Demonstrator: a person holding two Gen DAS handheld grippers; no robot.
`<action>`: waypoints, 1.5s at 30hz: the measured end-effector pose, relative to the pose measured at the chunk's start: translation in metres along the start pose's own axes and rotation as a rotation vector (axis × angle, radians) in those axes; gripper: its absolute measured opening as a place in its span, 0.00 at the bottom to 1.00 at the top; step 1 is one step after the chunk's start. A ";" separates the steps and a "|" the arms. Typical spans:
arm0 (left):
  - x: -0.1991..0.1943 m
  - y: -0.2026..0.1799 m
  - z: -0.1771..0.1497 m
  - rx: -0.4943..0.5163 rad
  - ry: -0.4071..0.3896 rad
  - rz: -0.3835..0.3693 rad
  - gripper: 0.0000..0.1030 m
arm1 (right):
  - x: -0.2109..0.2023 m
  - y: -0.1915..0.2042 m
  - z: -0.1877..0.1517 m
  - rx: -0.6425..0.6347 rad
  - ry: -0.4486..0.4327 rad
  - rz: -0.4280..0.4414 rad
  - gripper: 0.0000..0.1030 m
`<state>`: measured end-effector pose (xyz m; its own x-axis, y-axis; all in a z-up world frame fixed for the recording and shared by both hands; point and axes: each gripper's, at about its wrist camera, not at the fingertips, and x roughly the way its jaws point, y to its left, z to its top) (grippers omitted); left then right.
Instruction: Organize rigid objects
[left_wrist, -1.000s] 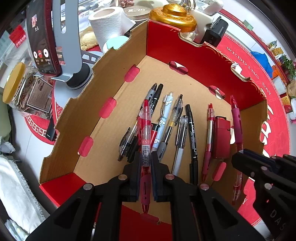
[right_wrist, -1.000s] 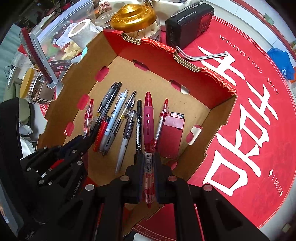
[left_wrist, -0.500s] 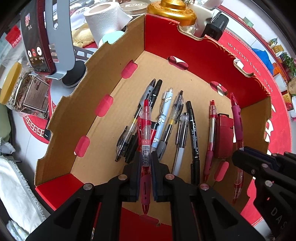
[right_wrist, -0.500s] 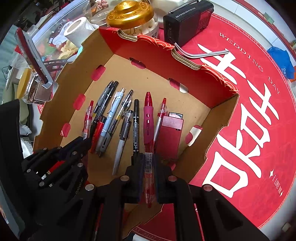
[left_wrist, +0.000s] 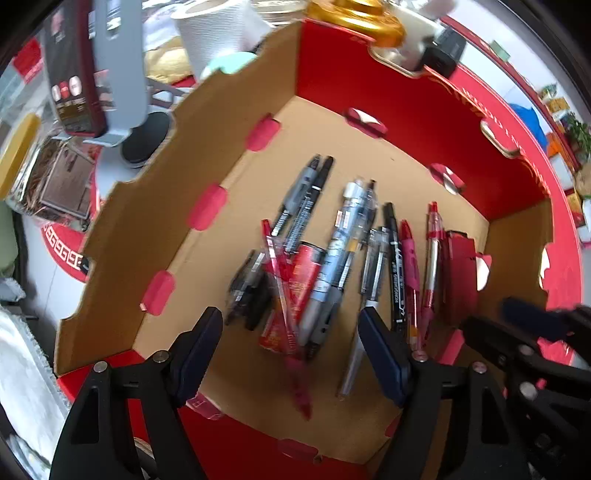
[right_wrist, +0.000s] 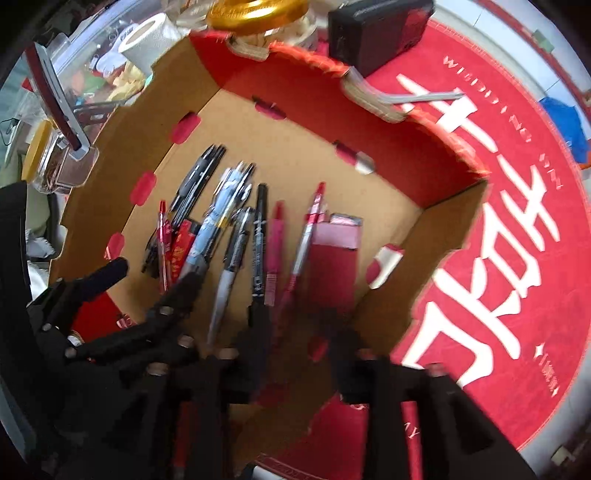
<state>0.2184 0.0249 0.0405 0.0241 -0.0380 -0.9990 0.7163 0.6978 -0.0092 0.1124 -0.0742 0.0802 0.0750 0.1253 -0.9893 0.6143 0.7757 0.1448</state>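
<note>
Both tongs hung over the cardboard box (left_wrist: 155, 236), pointing down into it, and each had just been opening its jaws. The left tongs (left_wrist: 291, 350) stood wide, with the clear red pen (left_wrist: 284, 295) lying loose and blurred below the gap, aslant across the other pens, no pad on it. The right tongs (right_wrist: 295, 332) stood partly apart, the picture too smeared to read the pads sharply; the magenta pen (right_wrist: 274, 243) lay on the box floor ahead of them, apparently free.

As far as these views show, the sorting looked nearly done: about 10 pens (left_wrist: 343, 251) lay roughly side by side on the box floor, with a small dark red case (left_wrist: 460, 273) at the right end of the row. Nothing rigid of that kind showed loose on the red table (right_wrist: 498, 221) beside the box. What seemed left was tidying: the clear red pen sat crooked on top of its neighbours, and a red packet (left_wrist: 301, 280) lay half buried under them
</note>
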 end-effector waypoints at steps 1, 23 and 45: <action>-0.002 0.002 0.000 0.001 -0.003 0.006 0.83 | -0.005 0.001 -0.001 -0.006 -0.011 0.005 0.55; -0.045 -0.003 0.008 -0.014 0.014 0.161 0.99 | -0.068 -0.008 -0.035 0.089 -0.104 0.031 0.99; -0.054 0.017 -0.010 -0.023 0.046 0.135 0.99 | -0.060 0.016 -0.022 -0.005 -0.064 -0.011 0.99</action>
<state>0.2222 0.0465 0.0938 0.0865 0.0895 -0.9922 0.6924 0.7107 0.1245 0.1008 -0.0560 0.1421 0.1189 0.0773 -0.9899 0.6114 0.7799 0.1343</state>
